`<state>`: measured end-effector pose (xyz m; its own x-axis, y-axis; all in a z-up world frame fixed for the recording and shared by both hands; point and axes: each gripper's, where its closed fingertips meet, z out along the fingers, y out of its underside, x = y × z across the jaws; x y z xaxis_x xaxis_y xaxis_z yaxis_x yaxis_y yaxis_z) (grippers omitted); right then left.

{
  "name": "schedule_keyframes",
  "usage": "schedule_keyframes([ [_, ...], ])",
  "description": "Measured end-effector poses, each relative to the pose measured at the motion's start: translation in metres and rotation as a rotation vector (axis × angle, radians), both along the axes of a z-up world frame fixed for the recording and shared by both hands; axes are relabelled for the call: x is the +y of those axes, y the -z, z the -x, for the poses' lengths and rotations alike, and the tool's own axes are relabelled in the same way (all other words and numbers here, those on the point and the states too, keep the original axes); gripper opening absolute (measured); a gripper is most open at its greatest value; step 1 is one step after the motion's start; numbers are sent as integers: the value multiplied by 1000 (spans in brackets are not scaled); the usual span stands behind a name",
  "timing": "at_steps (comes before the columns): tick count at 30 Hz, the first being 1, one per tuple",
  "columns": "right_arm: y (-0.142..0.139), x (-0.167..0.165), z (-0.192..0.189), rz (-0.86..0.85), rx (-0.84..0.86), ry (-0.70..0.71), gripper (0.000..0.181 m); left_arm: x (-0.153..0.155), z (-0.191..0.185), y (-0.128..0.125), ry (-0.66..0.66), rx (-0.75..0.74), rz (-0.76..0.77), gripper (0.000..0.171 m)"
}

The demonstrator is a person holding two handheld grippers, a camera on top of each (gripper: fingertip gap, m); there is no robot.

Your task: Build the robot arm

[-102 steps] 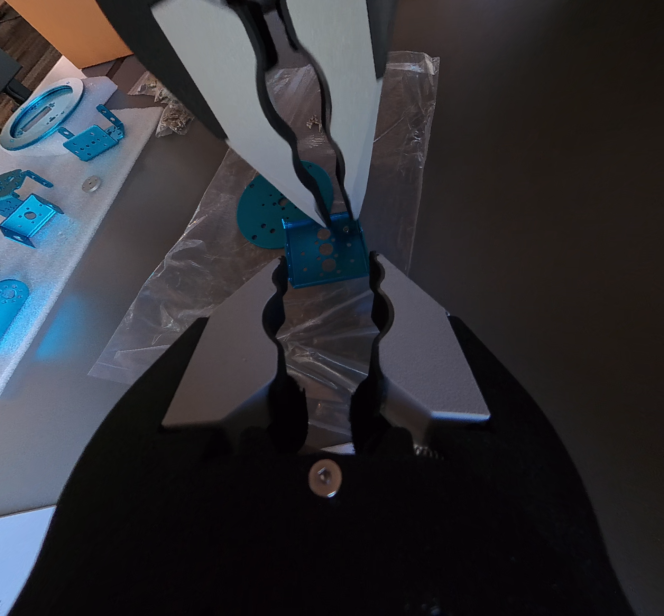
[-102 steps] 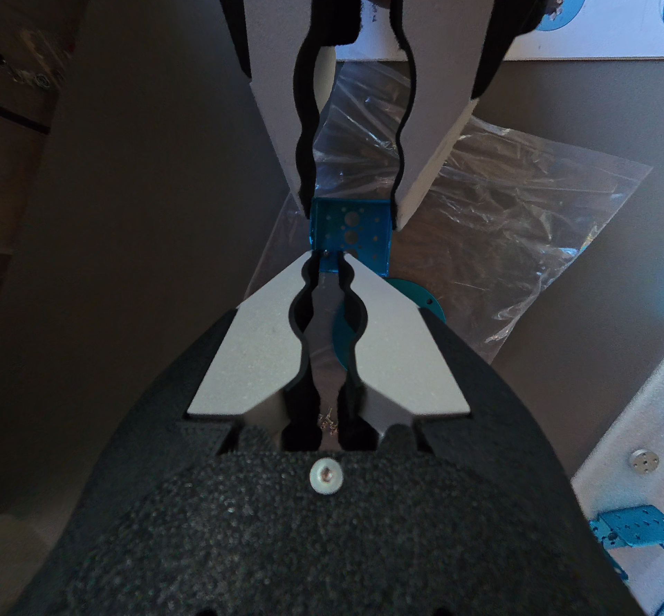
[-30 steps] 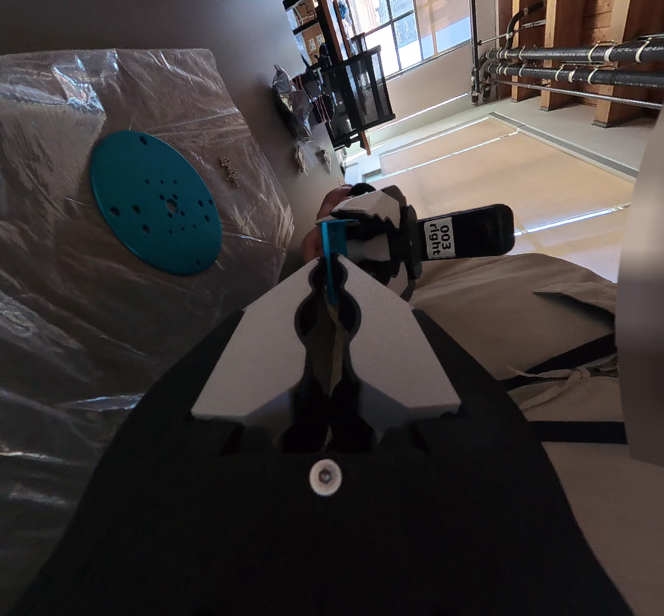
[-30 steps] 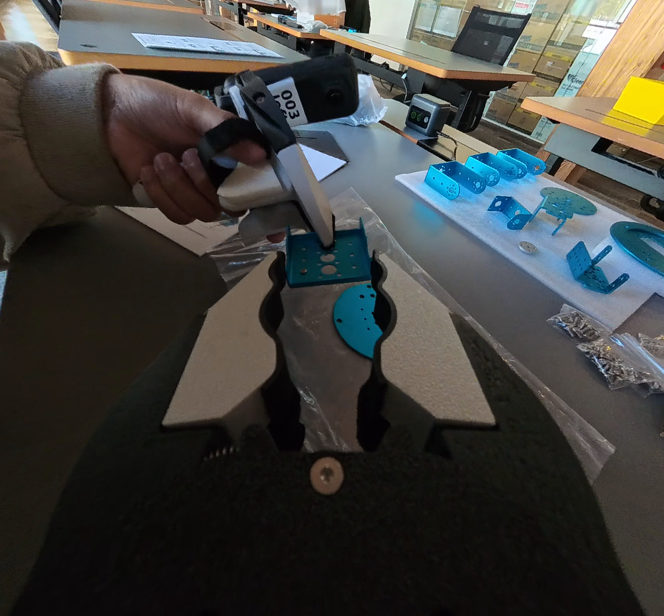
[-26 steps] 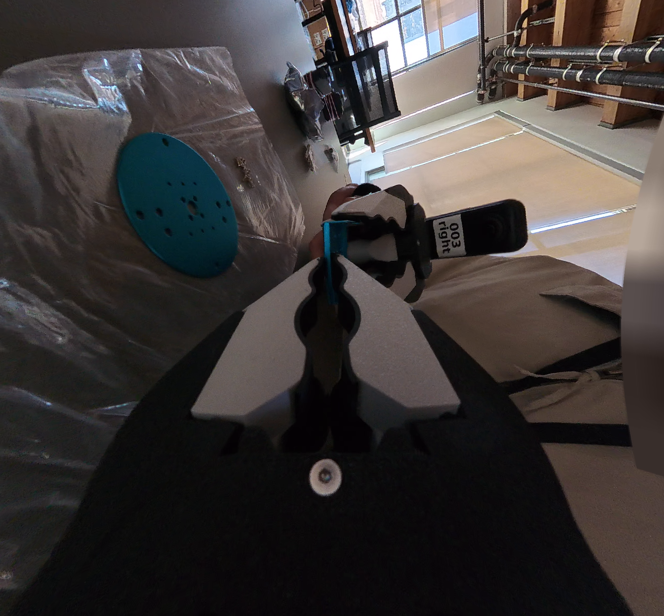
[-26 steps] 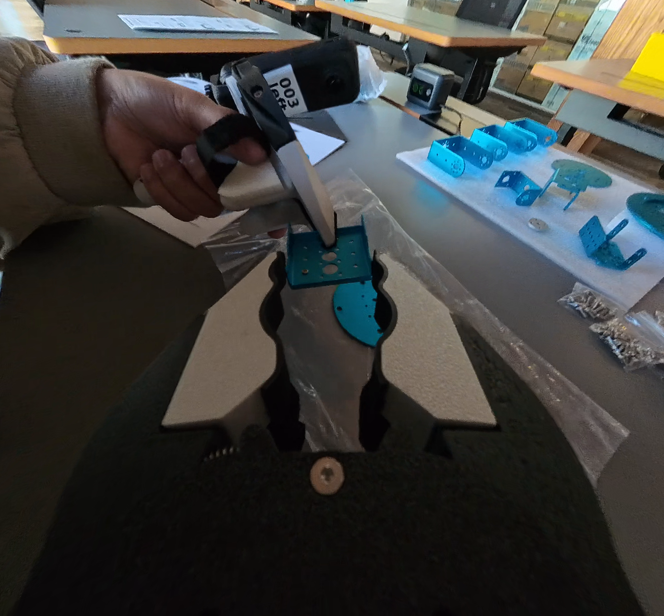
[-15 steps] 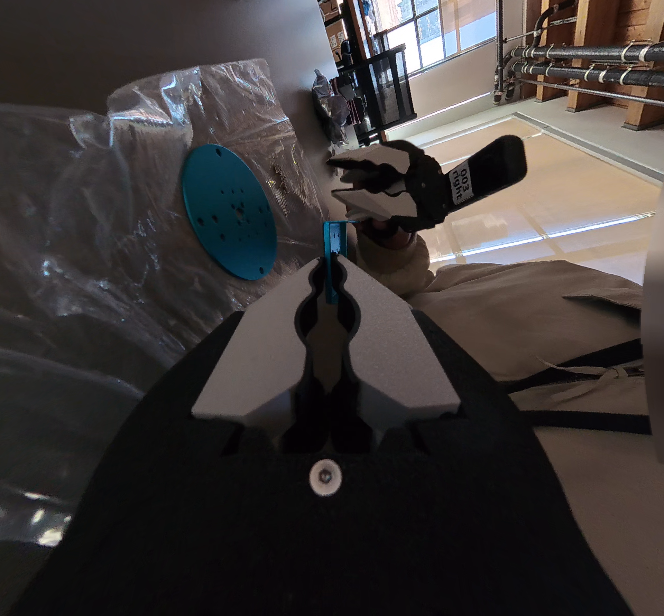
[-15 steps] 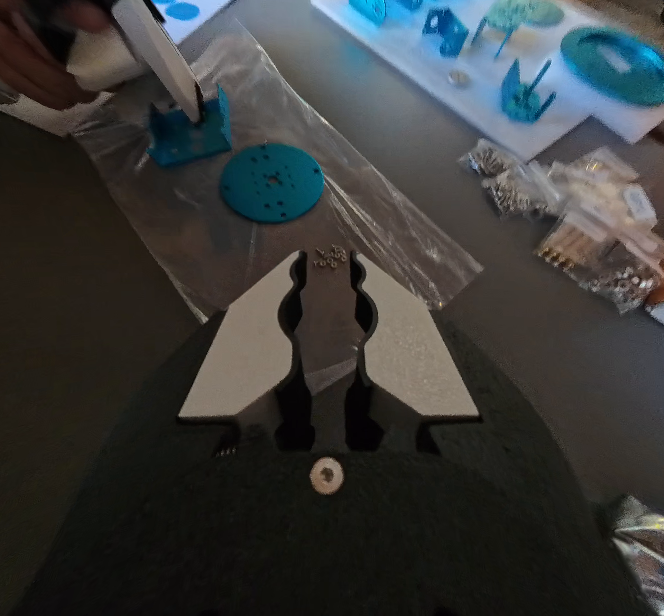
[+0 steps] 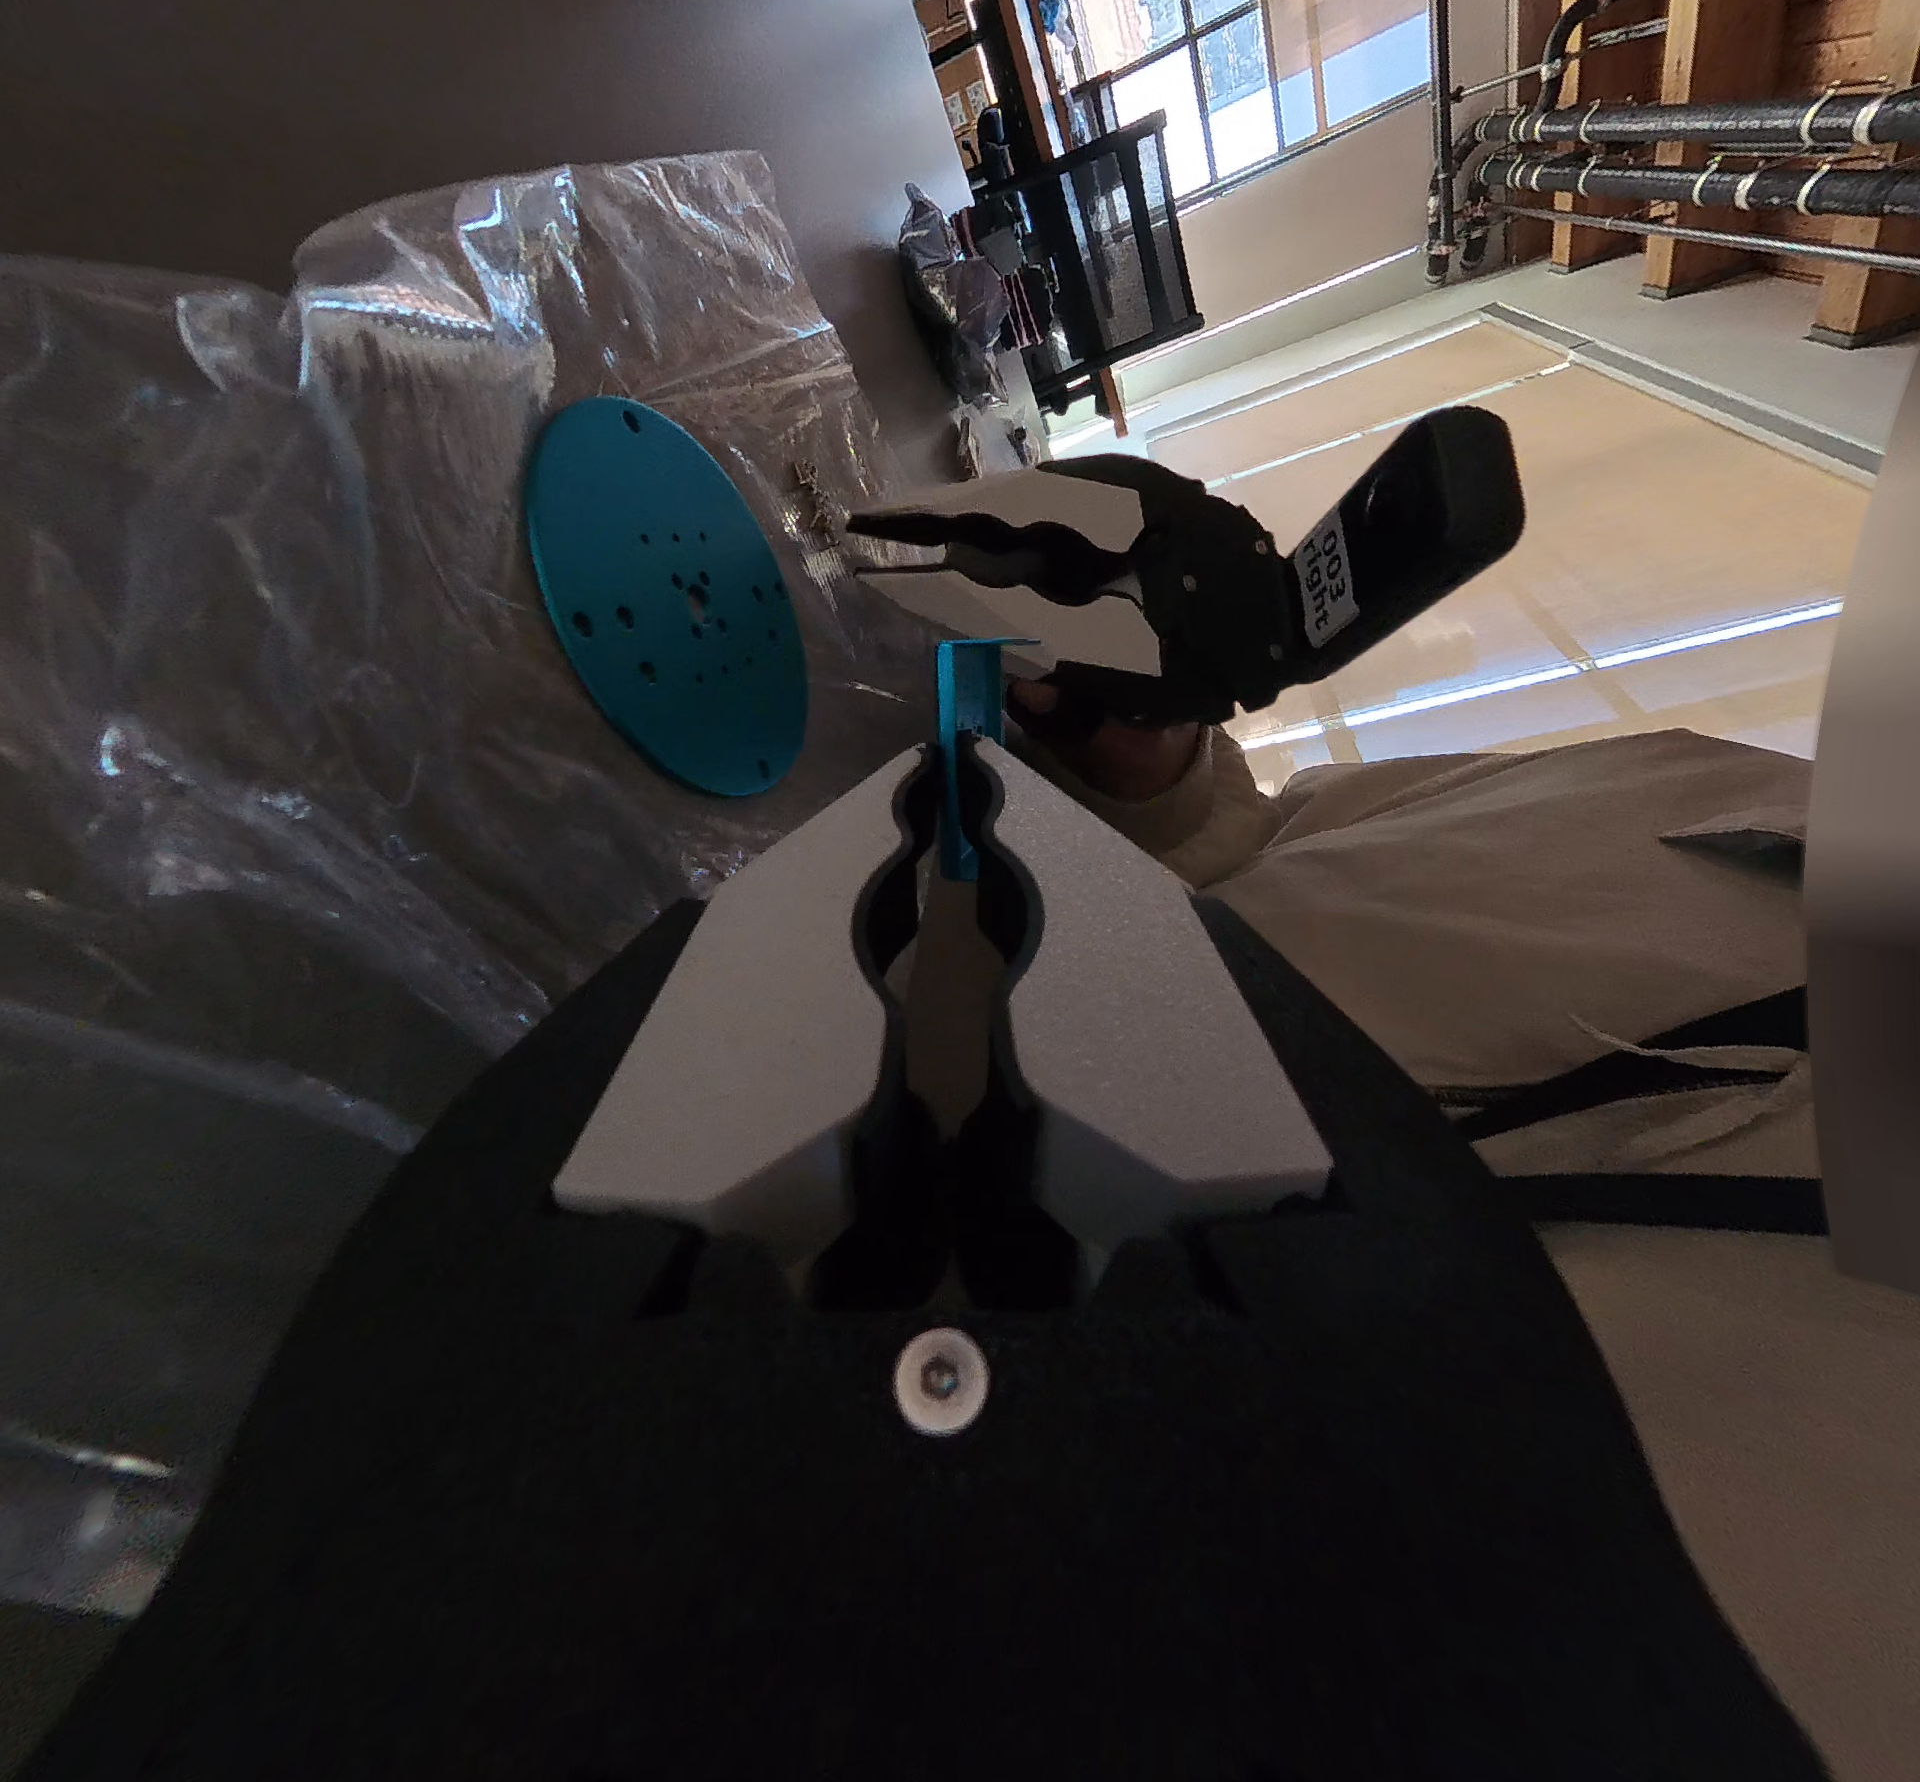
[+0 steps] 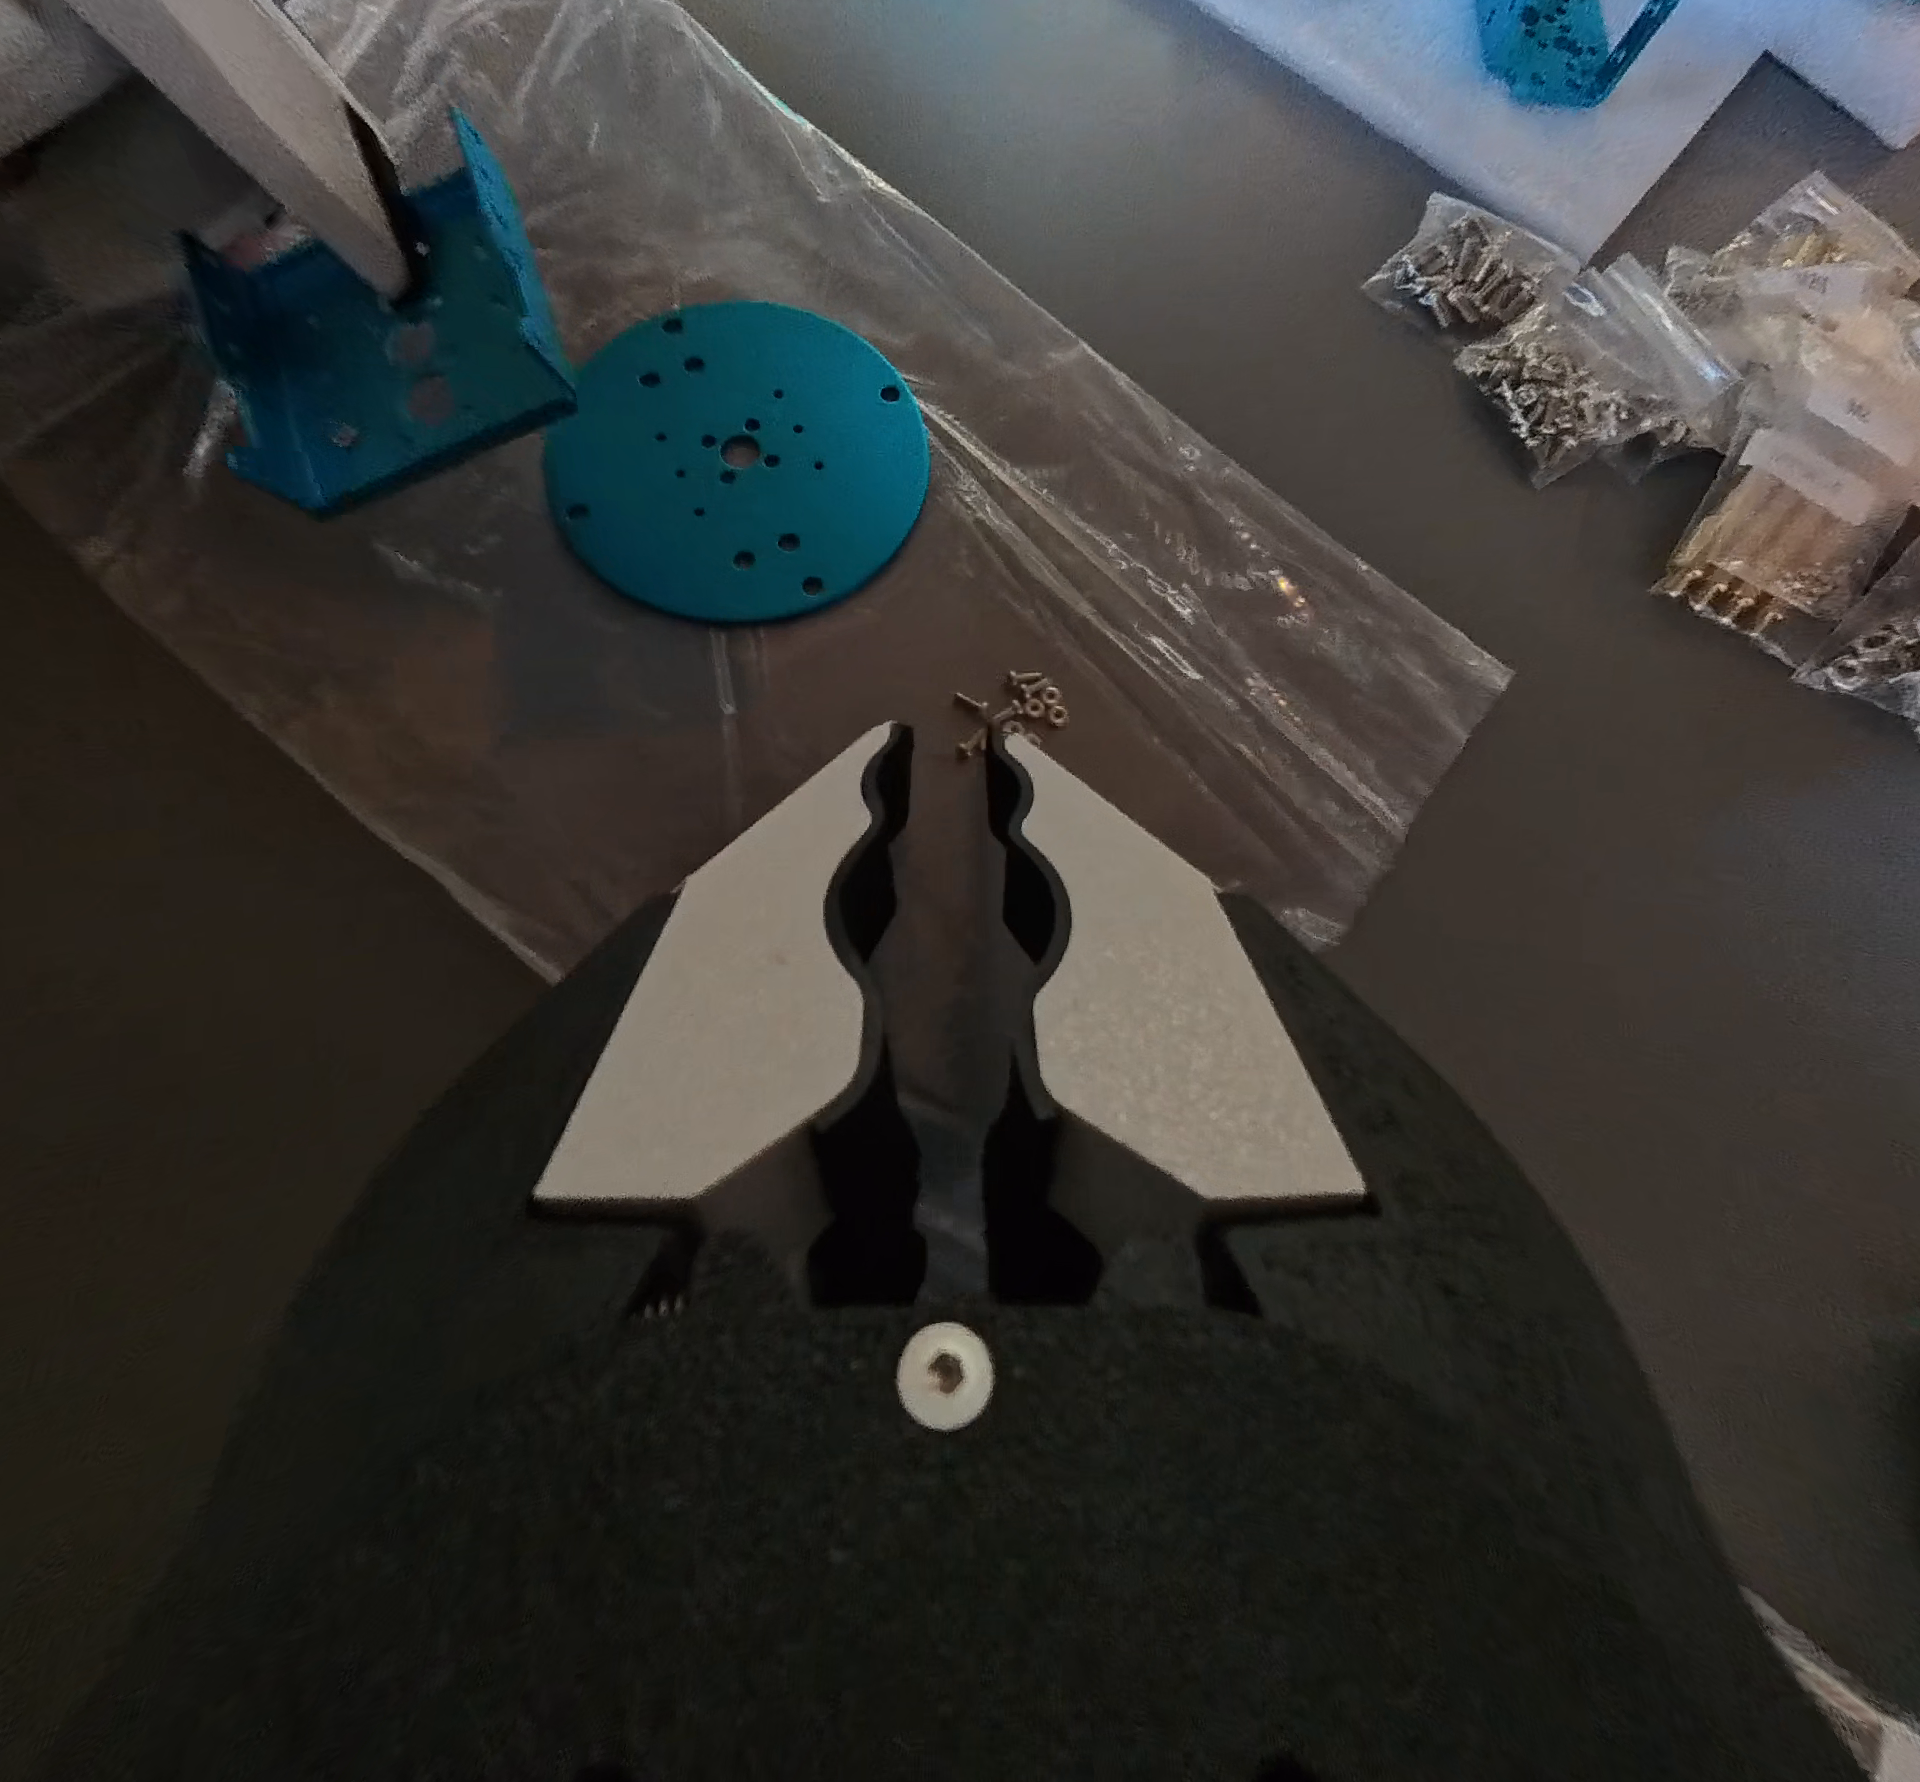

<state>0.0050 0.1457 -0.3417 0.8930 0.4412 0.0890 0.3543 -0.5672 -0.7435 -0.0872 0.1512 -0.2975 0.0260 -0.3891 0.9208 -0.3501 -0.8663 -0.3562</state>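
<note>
Left hand-held gripper (image 9: pixel 958 756) clamped on the blue bracket (image 10: pixel 384 361), held above the plastic sheet (image 10: pixel 1091 527) beside the blue disc (image 10: pixel 736 465). Right hand-held gripper (image 10: pixel 948 740) empty, slightly parted, hovering right over the small screws (image 10: pixel 1023 709) on the table (image 10: pixel 1247 298). Thin edge grip, so bracket could twist or slip. Could scatter screws if lowered carelessly. Left view gives bracket edge-on only; right view shows its holes

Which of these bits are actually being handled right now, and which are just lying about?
In hand or nearest:
- left gripper clamping blue U-shaped metal bracket
- right gripper, open over small loose screws

Lying about:
- round blue perforated metal plate
- clear plastic bag
- bagged screws
</note>
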Motion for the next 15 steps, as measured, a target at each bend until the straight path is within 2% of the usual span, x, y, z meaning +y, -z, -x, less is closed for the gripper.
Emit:
schedule_keyframes([
  [15, 5, 3, 0, 38, 26, 79, 8, -2, -1, 1, 2, 2, 9, 2],
])
